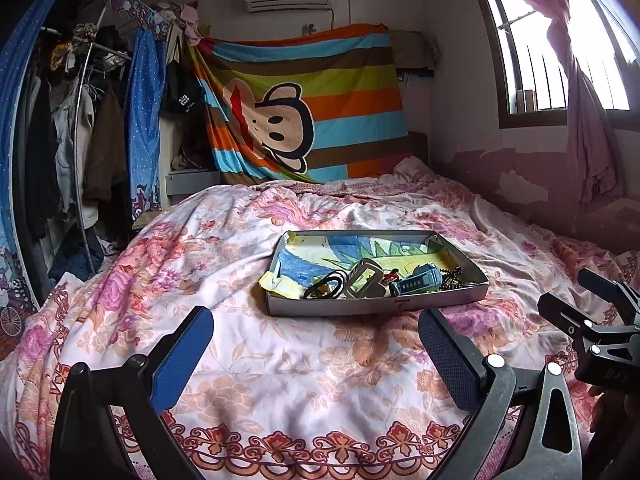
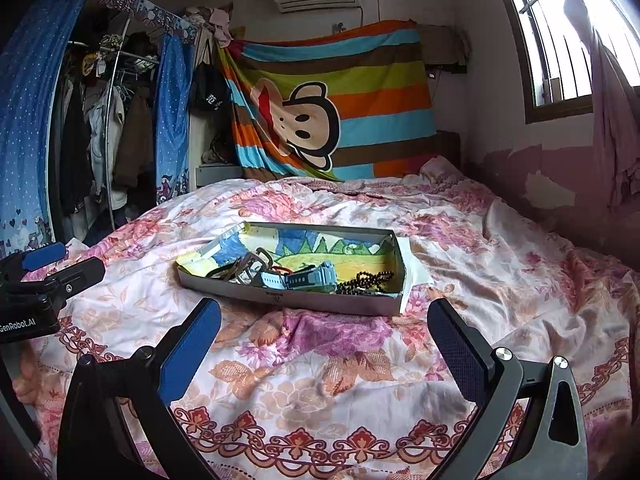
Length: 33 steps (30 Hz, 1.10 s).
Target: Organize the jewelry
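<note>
Both tongs spread wide — left (image 1: 316, 344), right (image 2: 324, 340), jewelry tray (image 1: 376, 305) on bedspread (image 1: 280, 380)

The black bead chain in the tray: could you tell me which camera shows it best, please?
The right wrist view: the black bead chain spreads across the tray's near right corner. In the left wrist view it is smaller, bunched at the tray's right edge.

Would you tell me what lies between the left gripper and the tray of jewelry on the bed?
Only bare floral bedspread lies between the open left gripper and the tray; nothing rests on that stretch, as the left wrist view shows.
</note>
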Each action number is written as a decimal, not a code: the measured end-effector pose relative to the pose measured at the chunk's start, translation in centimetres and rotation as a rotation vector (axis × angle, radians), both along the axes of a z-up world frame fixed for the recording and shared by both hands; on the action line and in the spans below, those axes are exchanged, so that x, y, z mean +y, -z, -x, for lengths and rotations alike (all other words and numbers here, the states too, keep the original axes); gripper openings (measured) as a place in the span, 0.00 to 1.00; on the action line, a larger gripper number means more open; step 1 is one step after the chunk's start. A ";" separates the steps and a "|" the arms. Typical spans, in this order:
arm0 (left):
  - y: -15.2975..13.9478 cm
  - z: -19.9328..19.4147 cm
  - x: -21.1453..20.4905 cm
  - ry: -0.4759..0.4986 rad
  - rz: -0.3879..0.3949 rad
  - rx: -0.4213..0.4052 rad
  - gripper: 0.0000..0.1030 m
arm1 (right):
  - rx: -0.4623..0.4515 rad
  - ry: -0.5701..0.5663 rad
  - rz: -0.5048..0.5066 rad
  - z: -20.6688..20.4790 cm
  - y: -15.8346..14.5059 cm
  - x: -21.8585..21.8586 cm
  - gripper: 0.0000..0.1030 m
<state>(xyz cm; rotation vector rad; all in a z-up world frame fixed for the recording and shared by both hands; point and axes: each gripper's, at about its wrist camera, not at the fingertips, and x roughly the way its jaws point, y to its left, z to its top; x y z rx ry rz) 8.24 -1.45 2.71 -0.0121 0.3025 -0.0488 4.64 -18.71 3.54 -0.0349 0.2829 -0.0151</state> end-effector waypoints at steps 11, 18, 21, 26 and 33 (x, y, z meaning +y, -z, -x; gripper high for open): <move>-0.1 0.1 0.3 -0.002 0.009 -0.007 1.00 | -0.012 -0.001 0.009 0.4 -0.6 0.2 0.99; -0.1 0.1 0.3 -0.002 0.007 -0.009 1.00 | -0.011 -0.002 0.009 0.5 -0.7 0.2 0.99; -0.1 0.1 0.3 -0.001 0.007 -0.007 1.00 | -0.009 -0.001 0.008 0.4 -0.7 0.2 0.99; -0.1 0.2 0.3 0.000 0.010 -0.006 1.00 | -0.008 -0.002 0.008 0.5 -0.7 0.2 0.99; -0.1 0.1 0.3 0.000 0.009 -0.004 1.00 | -0.004 -0.005 0.009 0.5 -0.6 0.2 0.99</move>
